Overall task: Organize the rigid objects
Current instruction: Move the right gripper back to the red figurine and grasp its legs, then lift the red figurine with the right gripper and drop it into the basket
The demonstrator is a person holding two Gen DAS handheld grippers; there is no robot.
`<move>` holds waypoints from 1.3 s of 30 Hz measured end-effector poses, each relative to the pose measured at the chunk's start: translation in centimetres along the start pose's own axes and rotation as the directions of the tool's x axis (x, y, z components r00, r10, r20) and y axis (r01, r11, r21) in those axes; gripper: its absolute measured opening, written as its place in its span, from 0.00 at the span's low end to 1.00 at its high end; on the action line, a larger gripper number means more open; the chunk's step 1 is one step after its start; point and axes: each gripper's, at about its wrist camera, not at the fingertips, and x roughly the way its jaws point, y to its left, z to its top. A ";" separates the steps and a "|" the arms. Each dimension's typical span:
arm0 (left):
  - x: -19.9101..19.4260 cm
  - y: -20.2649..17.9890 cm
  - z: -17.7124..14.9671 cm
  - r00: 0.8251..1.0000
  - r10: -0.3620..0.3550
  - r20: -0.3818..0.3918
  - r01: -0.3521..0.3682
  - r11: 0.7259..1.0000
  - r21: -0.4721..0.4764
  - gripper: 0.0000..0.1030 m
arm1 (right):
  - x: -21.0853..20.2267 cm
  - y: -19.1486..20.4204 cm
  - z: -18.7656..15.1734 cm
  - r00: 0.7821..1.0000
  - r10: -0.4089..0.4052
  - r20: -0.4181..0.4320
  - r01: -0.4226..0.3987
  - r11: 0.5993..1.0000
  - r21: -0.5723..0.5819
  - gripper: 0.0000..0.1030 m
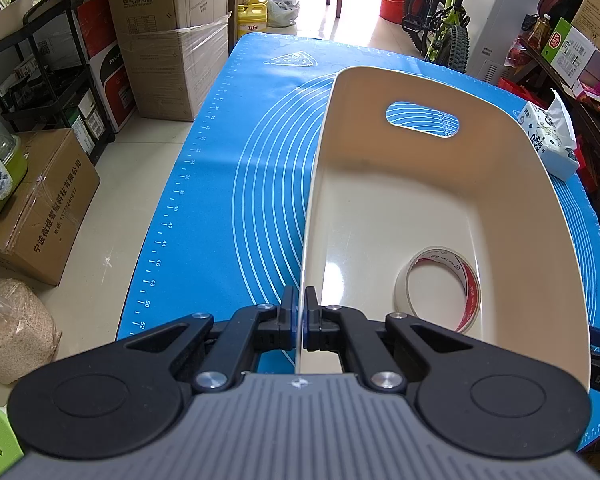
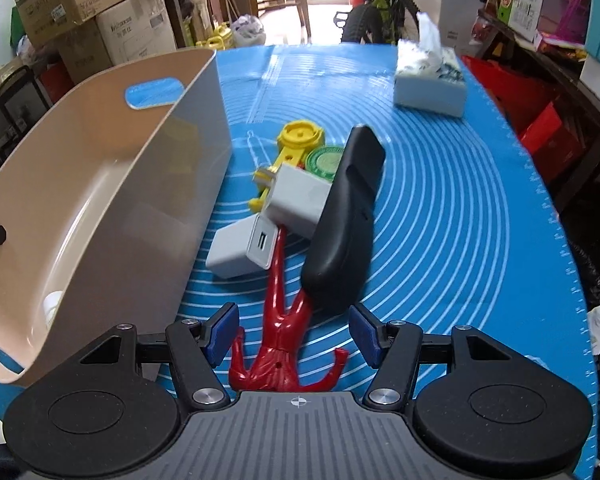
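A blue silicone baking mat covers the table. On it stands a cream plastic bin with a handle cutout. The left gripper is clenched on the bin's left rim. A roll of tape lies inside at five o'clock. At three o'clock of the bin lie a black remote-shaped object, two white chargers, a red figurine and a yellow toy. The right gripper hovers released above the figurine. A tissue pack sits at one o'clock.
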 end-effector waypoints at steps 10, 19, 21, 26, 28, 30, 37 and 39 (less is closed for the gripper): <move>0.0 0.0 0.0 1.000 0.002 0.000 -0.002 1.000 0.002 0.04 | 2.7 1.1 0.3 0.998 -0.010 -0.060 0.010 1.000 0.002 0.66; 0.0 0.0 0.2 1.000 0.004 -0.004 -0.004 1.000 0.004 0.04 | 3.3 1.5 0.0 0.997 -0.018 -0.076 0.015 0.999 -0.047 0.57; 0.0 0.0 0.1 1.000 0.003 -0.003 -0.003 1.000 0.004 0.04 | 3.2 1.4 0.0 0.997 -0.004 -0.083 0.001 0.999 -0.037 0.53; 0.0 -0.1 0.2 1.000 0.004 -0.003 -0.004 1.000 0.004 0.04 | 3.1 0.7 -0.1 0.996 0.026 -0.090 -0.026 1.000 0.005 0.51; 0.0 0.0 0.2 1.000 0.003 -0.003 -0.003 1.000 0.003 0.04 | 3.0 0.4 -0.2 0.995 0.033 -0.092 -0.032 0.999 0.019 0.50; 0.0 -0.1 0.2 1.000 0.003 -0.003 -0.003 1.000 0.003 0.04 | 2.8 0.1 -0.2 0.995 0.038 -0.093 -0.036 0.999 0.028 0.47; 0.1 -0.1 0.1 1.000 0.003 -0.003 -0.003 1.000 0.003 0.04 | 2.6 -0.3 -0.5 0.995 0.032 -0.098 -0.029 0.999 0.026 0.37; 0.0 -0.1 0.2 1.000 0.002 -0.003 -0.002 1.000 0.003 0.04 | 2.6 -0.2 -0.4 0.995 0.030 -0.098 -0.028 0.999 0.023 0.37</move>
